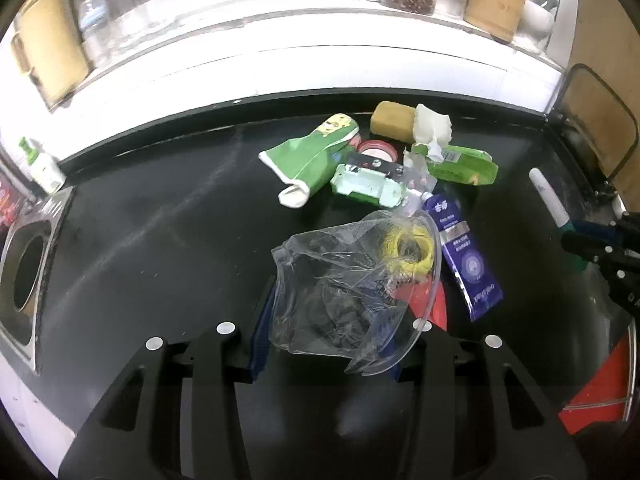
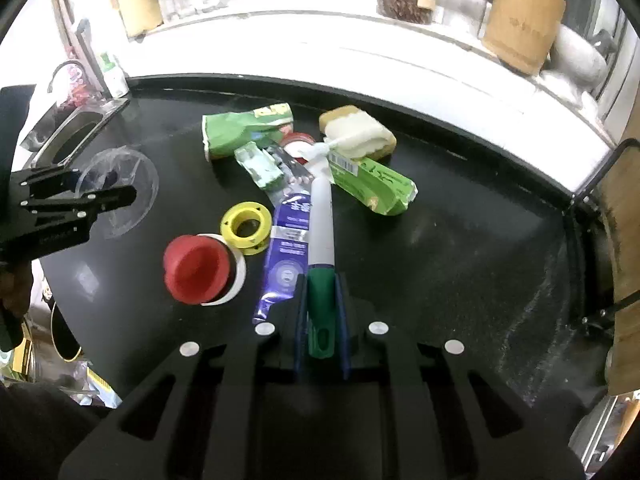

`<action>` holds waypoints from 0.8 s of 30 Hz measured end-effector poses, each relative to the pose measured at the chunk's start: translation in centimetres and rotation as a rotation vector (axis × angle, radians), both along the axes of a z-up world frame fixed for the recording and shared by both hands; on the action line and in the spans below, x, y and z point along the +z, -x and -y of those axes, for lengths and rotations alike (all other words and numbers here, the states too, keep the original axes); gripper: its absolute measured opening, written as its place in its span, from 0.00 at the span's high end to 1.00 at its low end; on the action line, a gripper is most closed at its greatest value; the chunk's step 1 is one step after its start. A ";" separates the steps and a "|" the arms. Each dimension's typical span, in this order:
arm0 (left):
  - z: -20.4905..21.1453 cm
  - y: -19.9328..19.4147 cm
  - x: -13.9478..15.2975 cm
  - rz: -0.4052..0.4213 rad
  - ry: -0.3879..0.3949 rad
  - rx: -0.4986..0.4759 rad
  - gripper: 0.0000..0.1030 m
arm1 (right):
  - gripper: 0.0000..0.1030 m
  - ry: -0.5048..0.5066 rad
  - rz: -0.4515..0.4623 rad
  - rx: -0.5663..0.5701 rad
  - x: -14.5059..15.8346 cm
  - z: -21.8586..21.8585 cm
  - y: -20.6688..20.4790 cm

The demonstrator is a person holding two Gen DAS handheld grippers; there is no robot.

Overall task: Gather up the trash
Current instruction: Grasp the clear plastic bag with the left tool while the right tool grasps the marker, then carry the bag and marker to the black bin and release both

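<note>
My left gripper (image 1: 332, 320) is shut on a crumpled clear plastic cup (image 1: 344, 284), held above the black counter (image 1: 160, 240); it also shows in the right wrist view (image 2: 120, 196). My right gripper (image 2: 322, 312) is shut on a white marker with a green cap (image 2: 322, 240). Trash lies in a pile: a green snack bag (image 2: 240, 128), a mint carton (image 2: 260, 168), a blue-purple sachet (image 2: 288, 240), a yellow tape reel (image 2: 246, 226), a red cap (image 2: 196, 274), a green wrapper (image 2: 372, 180), a sponge (image 2: 360, 132).
A round metal-rimmed hole (image 1: 24, 276) is set in the counter at the left. A white ledge (image 1: 320, 64) behind holds jars and wooden containers. A small green-capped bottle (image 1: 42, 164) stands at the back left. A wire rack (image 1: 600, 128) is at the right.
</note>
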State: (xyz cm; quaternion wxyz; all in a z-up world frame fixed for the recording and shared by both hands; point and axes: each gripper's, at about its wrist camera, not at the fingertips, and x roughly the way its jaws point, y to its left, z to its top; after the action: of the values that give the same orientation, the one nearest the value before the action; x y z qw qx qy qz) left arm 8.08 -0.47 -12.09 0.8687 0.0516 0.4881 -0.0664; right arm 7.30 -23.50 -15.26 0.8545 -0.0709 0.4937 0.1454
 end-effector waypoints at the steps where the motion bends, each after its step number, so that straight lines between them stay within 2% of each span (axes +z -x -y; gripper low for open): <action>1: -0.3 0.2 0.1 0.001 0.004 0.005 0.58 | 0.86 -0.006 0.005 0.004 0.3 -0.2 0.2; 7: -2.9 2.6 2.0 0.033 0.005 0.066 0.58 | 0.86 -0.029 0.038 0.061 2.7 -3.2 0.6; 13: -8.7 6.8 4.3 0.080 0.002 0.209 0.58 | 0.86 -0.063 0.066 0.231 5.3 -10.6 0.8; 18: -16.5 13.0 5.0 0.110 -0.042 0.415 0.58 | 0.86 -0.104 0.058 0.456 6.1 -21.1 2.2; 24: -25.9 22.3 3.0 0.064 -0.047 0.713 0.58 | 0.86 -0.148 0.000 0.741 5.0 -35.1 7.0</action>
State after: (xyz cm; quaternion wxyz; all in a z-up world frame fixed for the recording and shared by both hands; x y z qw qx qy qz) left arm -14.18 25.48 -9.07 0.8506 -0.0998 0.4493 0.2541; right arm 0.29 11.62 -10.27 0.7468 -0.1826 0.4229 0.4798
